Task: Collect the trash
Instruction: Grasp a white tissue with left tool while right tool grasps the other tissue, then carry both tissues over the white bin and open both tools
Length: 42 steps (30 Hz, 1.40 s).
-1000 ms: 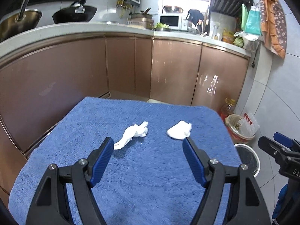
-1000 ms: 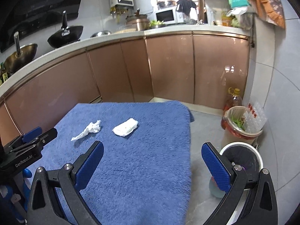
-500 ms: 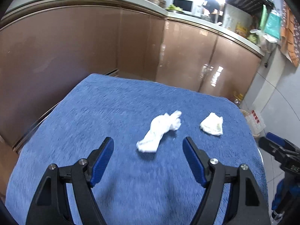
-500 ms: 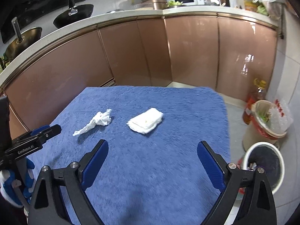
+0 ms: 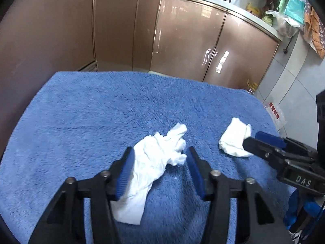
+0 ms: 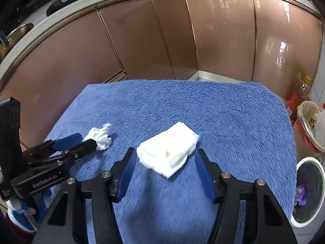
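Two white tissues lie on a blue fleece cloth (image 5: 91, 122). The long crumpled tissue (image 5: 156, 158) lies between the blue pads of my left gripper (image 5: 160, 158), whose jaws are closing; the left pad touches the paper, the right pad stands just clear. The folded tissue wad (image 6: 170, 150) lies between the pads of my right gripper (image 6: 164, 158), also closing, with small gaps on both sides. The left wrist view also has the wad (image 5: 235, 140) and my right gripper (image 5: 251, 142) at its near edge. In the right wrist view the crumpled tissue (image 6: 100, 136) pokes out past my left gripper (image 6: 81, 140).
Brown cabinet doors (image 5: 182, 40) curve round behind the cloth. To the right, on the floor, stand a white bin with a dark liner (image 6: 308, 189), a lined basket with scraps (image 6: 310, 122) and an oil bottle (image 6: 302, 87). The cloth (image 6: 223, 122) ends near them.
Both grippers have come forward and down over the cloth, each onto its own tissue. Their jaws have narrowed from wide open to about half around the tissues.
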Each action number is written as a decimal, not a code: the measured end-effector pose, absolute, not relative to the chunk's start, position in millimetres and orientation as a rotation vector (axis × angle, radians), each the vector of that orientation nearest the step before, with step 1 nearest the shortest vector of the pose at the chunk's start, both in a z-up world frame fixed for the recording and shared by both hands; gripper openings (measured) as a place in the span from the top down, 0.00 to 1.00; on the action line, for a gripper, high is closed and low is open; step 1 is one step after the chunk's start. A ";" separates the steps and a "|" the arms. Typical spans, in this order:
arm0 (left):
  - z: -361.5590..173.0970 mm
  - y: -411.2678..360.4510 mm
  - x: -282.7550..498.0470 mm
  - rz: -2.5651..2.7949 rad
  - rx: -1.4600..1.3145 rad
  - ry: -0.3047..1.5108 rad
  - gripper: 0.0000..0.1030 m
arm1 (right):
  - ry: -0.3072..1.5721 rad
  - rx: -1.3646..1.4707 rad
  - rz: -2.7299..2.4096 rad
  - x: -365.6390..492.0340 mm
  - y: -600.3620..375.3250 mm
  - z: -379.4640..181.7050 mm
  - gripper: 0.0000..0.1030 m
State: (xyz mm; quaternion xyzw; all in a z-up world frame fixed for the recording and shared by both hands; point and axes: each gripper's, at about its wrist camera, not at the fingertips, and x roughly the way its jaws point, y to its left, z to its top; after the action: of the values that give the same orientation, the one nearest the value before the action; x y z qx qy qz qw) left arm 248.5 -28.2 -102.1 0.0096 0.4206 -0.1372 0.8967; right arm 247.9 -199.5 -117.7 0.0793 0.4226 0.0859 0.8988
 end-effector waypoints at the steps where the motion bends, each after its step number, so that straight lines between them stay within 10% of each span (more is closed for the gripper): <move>1: -106.8 -29.2 249.2 -0.284 0.027 0.876 0.60 | 0.882 0.163 0.176 251.5 -199.1 -120.1 0.47; 11: -112.8 -24.6 243.3 -0.311 -0.012 0.850 0.82 | 0.868 0.170 0.164 256.8 -199.4 -134.4 0.92; 42: 2.6 -22.8 79.2 -0.283 -0.002 0.705 0.86 | 0.630 0.098 0.282 39.2 -192.4 1.1 0.98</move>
State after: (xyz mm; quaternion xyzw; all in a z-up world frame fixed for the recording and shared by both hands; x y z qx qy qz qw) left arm 79.2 -22.8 2.6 -0.0012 0.3440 -0.1379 0.9288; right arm 39.2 -192.4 1.1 0.0478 0.3087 0.1381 0.9399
